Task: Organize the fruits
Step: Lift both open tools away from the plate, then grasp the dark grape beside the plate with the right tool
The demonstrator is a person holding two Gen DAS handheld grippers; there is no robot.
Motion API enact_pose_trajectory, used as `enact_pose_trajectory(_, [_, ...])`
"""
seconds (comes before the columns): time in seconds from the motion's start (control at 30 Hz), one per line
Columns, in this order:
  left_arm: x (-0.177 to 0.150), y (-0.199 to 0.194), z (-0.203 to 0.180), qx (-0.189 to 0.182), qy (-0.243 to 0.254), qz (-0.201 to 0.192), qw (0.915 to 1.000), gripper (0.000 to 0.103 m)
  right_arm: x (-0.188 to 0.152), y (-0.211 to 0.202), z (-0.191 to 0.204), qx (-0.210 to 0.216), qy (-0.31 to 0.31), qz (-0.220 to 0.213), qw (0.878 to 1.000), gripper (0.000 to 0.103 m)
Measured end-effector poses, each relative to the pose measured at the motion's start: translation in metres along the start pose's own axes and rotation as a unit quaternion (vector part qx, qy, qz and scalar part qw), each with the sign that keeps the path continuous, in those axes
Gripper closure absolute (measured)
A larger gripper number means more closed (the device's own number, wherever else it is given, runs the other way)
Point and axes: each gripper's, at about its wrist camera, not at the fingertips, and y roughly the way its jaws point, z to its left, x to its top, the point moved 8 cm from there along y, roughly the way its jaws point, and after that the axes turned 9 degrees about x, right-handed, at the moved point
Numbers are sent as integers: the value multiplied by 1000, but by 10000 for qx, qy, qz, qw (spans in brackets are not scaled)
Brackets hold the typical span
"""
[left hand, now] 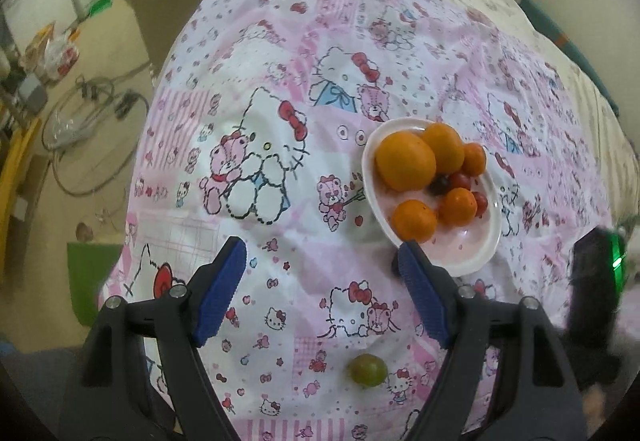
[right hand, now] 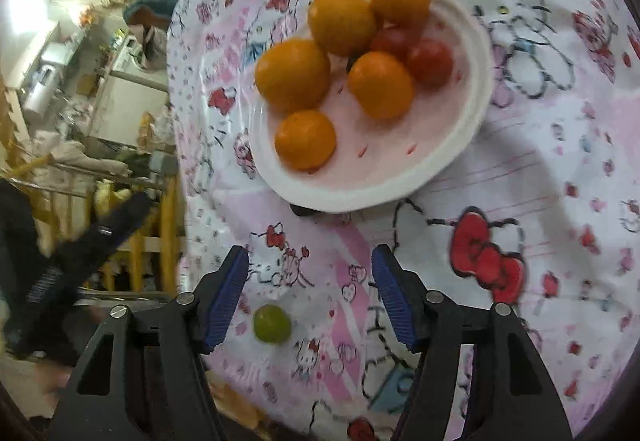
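Beside plate: green fruit [right hand: 272, 323] lay alone on the printed cloth [right hand: 520, 169], on the near side of the white plate [right hand: 460, 145].
Relation: fruit sat low between the right tool [right hand: 310, 295] fingers, nearer its left finger; round, no long axis.
Nearer hand: right, judged.
Right tool: apart, empty.
Left tool [left hand: 322, 289]: apart, empty.
Count: five orange fruits, at least two red ones, one green.

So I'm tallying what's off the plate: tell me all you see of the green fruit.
The green fruit is small, round, smooth and yellowish green, with a slight shine; its kind is unclear. It lies alone on the cloth, clear of the plate. It sits between and below the right gripper fingers; nothing grips it.
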Motion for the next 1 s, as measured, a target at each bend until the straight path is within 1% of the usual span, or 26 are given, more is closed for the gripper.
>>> enact_pose_trajectory(0.03, [0, 0, 2, -10, -52, 15, 10000, 27, 0, 6, 1, -65, -41, -16, 10000, 42])
enact_pose_trajectory(0.07, [1, 0, 5, -24, -108, 33, 9999, 27, 1, 14, 4, -143, -105, -70, 9998, 47])
enact_pose_trajectory(0.13, [2, 0, 8, -55, -175, 61, 9998, 27, 4, 23, 4, -334, -230, -139, 9991, 52])
enact_pose_trajectory(0.2, [2, -1, 13, -84, -265, 80, 9996, 27, 9, 34, 5, -484, -252, -199, 9983, 52])
enact_pose_trajectory(0.23, [2, -1, 15, -92, -289, 92, 9995, 27, 10, 38, 5, -524, -243, -193, 9981, 55])
enact_pose_trajectory(0.27, [2, -1, 17, -104, -317, 108, 9994, 27, 13, 42, 6, -654, -299, -241, 9971, 58])
enact_pose_trajectory(0.3, [2, 0, 17, -101, -327, 106, 9994, 27, 15, 44, 8, -754, -368, -301, 9960, 58])
enact_pose_trajectory(0.4, [5, -2, 19, 26, -264, 47, 9996, 27, 20, 48, 9, -1000, -406, -396, 9934, 65])
enact_pose_trajectory(0.43, [6, -2, 18, 11, -260, 44, 9997, 27, 20, 50, 8, -1049, -406, -404, 9928, 68])
enact_pose_trajectory(0.5, [7, -3, 18, -18, -281, 25, 9996, 27, 20, 52, 8, -1218, -543, -393, 9903, 78])
enact_pose_trajectory(0.63, [7, -3, 17, -56, -284, 61, 9996, 27, 15, 41, 4, -1016, -509, -280, 9931, 80])
enact_pose_trajectory(0.7, [5, -2, 16, -70, -255, 108, 9996, 27, 8, 32, 4, -888, -479, -138, 9948, 80])
enact_pose_trajectory(0.8, [0, 0, 12, -89, -187, 182, 9996, 27, -2, 11, 9, -759, -678, -37, 9948, 80])
enact_pose_trajectory(0.9, [-10, 3, 8, -118, -52, 307, 9994, 27, -9, -21, 12, -644, -888, -65, 9939, 80])
enact_pose_trajectory(1.0, [-26, 8, -1, -252, 102, 542, 9982, 27, -8, -52, 10, -540, -974, -235, 9935, 80])
